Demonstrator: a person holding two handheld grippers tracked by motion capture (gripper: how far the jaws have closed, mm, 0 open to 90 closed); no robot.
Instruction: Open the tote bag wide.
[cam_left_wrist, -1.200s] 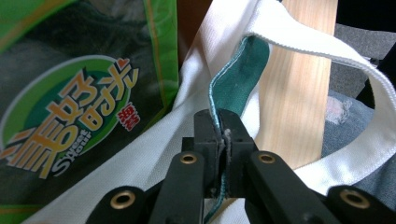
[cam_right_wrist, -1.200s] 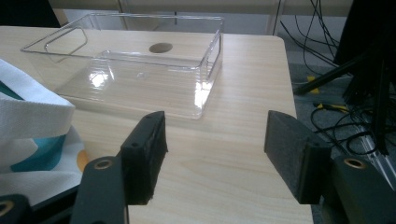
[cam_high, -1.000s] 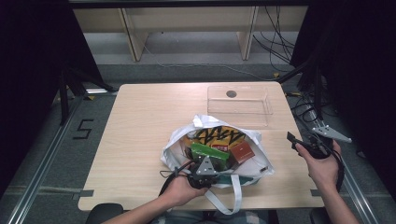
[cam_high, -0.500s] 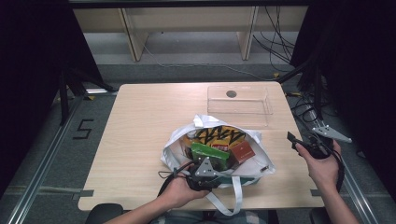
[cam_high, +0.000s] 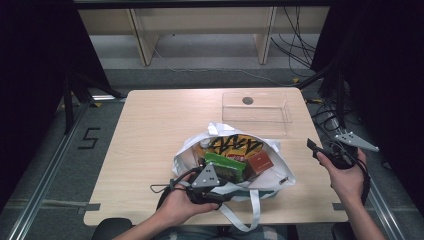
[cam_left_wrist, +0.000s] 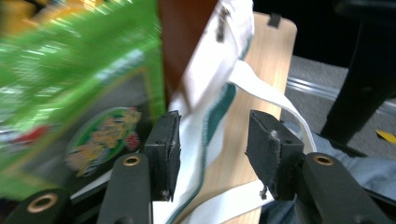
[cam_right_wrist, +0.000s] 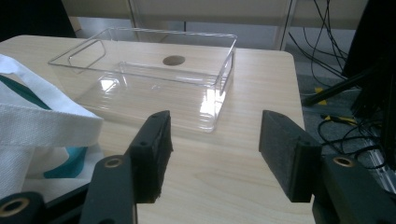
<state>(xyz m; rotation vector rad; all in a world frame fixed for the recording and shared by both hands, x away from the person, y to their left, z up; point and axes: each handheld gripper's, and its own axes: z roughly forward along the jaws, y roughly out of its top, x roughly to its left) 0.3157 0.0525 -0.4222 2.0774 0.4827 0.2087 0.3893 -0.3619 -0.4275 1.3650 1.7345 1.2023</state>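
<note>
A white cloth bag (cam_high: 282, 172) with teal trim lies open on the wooden table (cam_high: 160, 130). It holds a green packet (cam_high: 225, 164), a yellow and black packet (cam_high: 235, 145) and a red-brown box (cam_high: 260, 162). My left gripper (cam_high: 224, 196) is at the bag's near rim. Its jaws have just been opening. In the left gripper view (cam_left_wrist: 212, 144) the bag's hem (cam_left_wrist: 198, 135) lies loose between the fingers, beside the green packet (cam_left_wrist: 79, 70). My right gripper (cam_high: 315, 149) hovers right of the bag. Its jaws have just been closing a little, and it (cam_right_wrist: 215, 149) is open on nothing.
A clear plastic tray (cam_high: 255, 93) stands empty at the table's back right; in the right gripper view the tray (cam_right_wrist: 225, 70) lies just ahead. One white bag strap (cam_high: 252, 212) hangs over the table's front edge. Cables lie on the floor at the right.
My left hand has lifted slightly at the bag's near rim. The right hand, the bag and the tray stand as before.
</note>
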